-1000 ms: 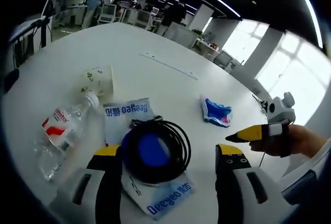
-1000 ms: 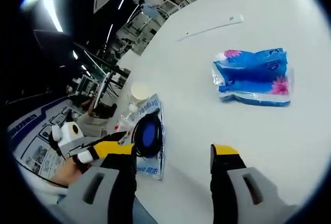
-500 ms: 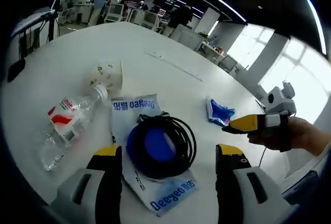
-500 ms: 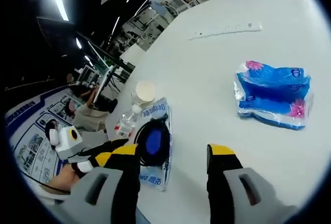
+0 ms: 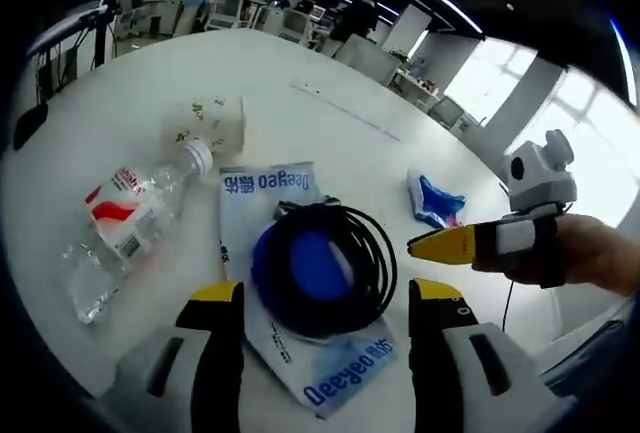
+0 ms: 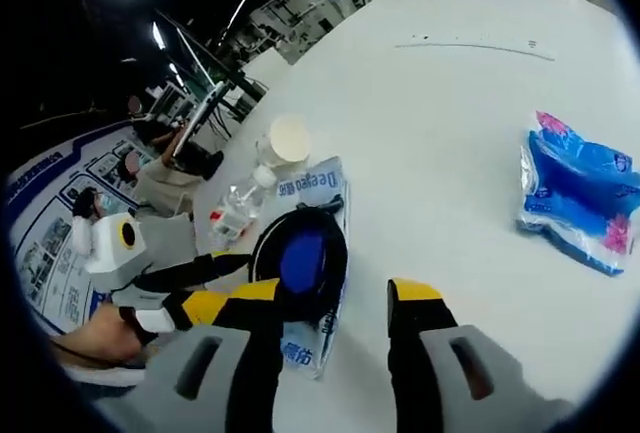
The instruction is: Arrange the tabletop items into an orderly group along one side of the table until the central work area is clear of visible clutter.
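Observation:
A black cable coil (image 5: 320,268) with a blue centre lies on a white and blue Deegeo bag (image 5: 265,183), just ahead of my open left gripper (image 5: 325,298). A clear water bottle (image 5: 115,228) lies on its side left of it, and a paper cup (image 5: 205,123) sits beyond. A blue tissue pack (image 5: 435,201) rests further right. My right gripper (image 5: 450,243), held by a hand (image 5: 590,253), hovers right of the coil. In the right gripper view my right gripper (image 6: 340,298) is open, with the coil (image 6: 300,258) ahead on the left and the tissue pack (image 6: 580,198) off to the right.
The round white table (image 5: 100,83) carries a thin pale strip (image 5: 345,108) at its far side. In the right gripper view the left gripper (image 6: 190,303) comes in from the left, near the bottle (image 6: 235,218) and cup (image 6: 288,138). Desks and people stand beyond the table.
The right gripper has drawn closer to the coil, and its view has swung from the tissue pack toward the coil. Nothing on the table has moved.

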`<state>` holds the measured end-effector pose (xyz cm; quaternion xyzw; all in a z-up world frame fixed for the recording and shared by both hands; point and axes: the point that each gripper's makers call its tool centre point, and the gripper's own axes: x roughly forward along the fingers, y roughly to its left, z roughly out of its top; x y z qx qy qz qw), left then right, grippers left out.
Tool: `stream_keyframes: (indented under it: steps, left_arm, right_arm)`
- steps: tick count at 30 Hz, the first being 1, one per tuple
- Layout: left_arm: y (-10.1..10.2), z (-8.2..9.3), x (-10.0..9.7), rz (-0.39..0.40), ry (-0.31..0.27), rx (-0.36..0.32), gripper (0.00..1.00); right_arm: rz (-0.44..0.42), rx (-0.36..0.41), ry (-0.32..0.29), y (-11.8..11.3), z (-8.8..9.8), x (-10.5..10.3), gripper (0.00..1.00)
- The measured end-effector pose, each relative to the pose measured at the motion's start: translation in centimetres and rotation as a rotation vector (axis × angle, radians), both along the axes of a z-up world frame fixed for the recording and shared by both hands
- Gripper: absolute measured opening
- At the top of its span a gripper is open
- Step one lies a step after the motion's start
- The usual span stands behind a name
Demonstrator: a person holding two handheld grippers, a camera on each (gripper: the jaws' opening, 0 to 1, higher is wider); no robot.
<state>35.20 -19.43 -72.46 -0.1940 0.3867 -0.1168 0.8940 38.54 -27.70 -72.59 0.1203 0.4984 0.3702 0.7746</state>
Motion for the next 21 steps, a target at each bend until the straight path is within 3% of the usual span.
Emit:
stream_keyframes:
  steps: [7, 18, 21]
  left_arm:
    - [0.2, -0.4, 0.3, 0.008, 0.013, -0.008, 0.62]
    - [0.5, -1.9, 1.0, 0.037, 0.073, -0.008, 0.44]
    - [0.9, -2.1, 0.8, 0.038, 0.080, 0.025, 0.38]
  right_arm:
    - [-0.012, -0.012, 0.003, 0.2, -0.9, 0.5, 0.35]
    - [0.024, -0.044, 0.004, 1.4, -2.1, 0.5, 0.28]
    - [0.038, -0.057, -0.009, 1.5, -2.3, 0.6, 0.24]
